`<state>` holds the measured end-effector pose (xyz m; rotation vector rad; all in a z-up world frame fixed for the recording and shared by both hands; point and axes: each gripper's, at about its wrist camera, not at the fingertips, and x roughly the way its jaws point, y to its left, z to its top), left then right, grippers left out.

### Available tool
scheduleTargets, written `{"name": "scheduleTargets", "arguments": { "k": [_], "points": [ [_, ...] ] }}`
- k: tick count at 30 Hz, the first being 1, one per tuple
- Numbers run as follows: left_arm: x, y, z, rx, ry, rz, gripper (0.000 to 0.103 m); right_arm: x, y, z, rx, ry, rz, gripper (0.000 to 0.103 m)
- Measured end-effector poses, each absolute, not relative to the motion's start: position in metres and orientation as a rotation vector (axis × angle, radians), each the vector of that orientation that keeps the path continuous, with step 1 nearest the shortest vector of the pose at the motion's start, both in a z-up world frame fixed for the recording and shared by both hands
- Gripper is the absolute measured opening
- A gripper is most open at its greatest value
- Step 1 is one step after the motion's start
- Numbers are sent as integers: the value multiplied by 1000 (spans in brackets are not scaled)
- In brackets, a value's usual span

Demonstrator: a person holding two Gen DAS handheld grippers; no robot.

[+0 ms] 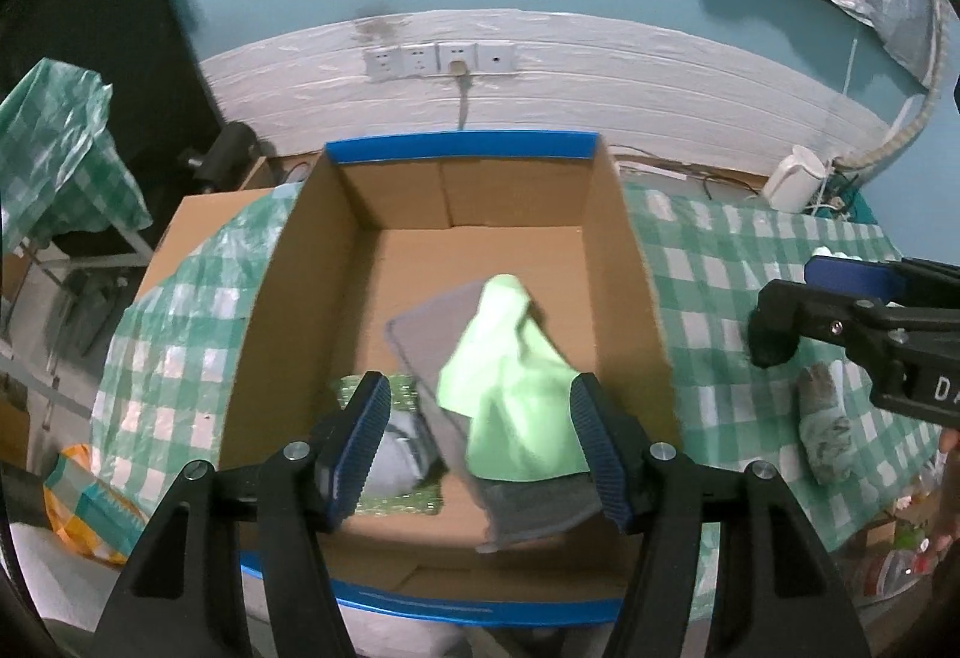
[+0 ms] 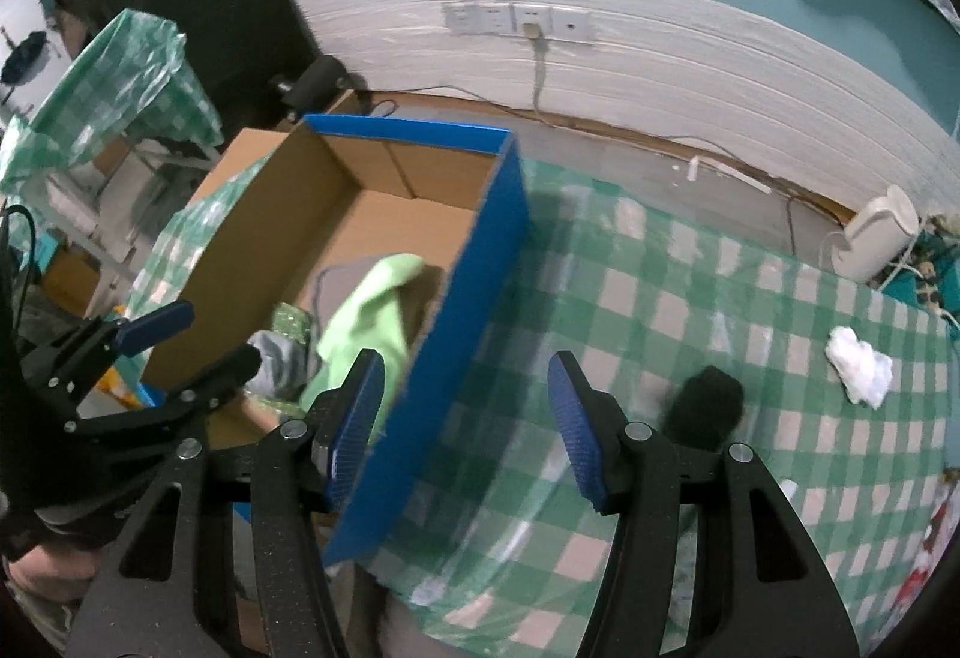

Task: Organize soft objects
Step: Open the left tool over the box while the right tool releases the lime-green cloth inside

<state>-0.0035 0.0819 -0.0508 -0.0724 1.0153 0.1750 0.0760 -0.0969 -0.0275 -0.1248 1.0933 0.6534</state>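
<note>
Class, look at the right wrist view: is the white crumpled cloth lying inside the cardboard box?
No, the white crumpled cloth lies on the checked tablecloth, well outside the cardboard box.

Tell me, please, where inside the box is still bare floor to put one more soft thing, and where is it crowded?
Inside the box the far half is bare, between the back wall and the green cloth. A bare strip also runs along the left wall. The near half is crowded: the green cloth lies on a grey cloth, with a patterned item beside them.
</note>
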Motion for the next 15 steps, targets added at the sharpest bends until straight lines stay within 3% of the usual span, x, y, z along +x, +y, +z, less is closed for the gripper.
{"name": "scheduleTargets", "arguments": {
  "k": [15],
  "points": [
    [7,15,-52,44,1031,83,64,83,-168,-39,-57,1107,556,58]
  ]
}}
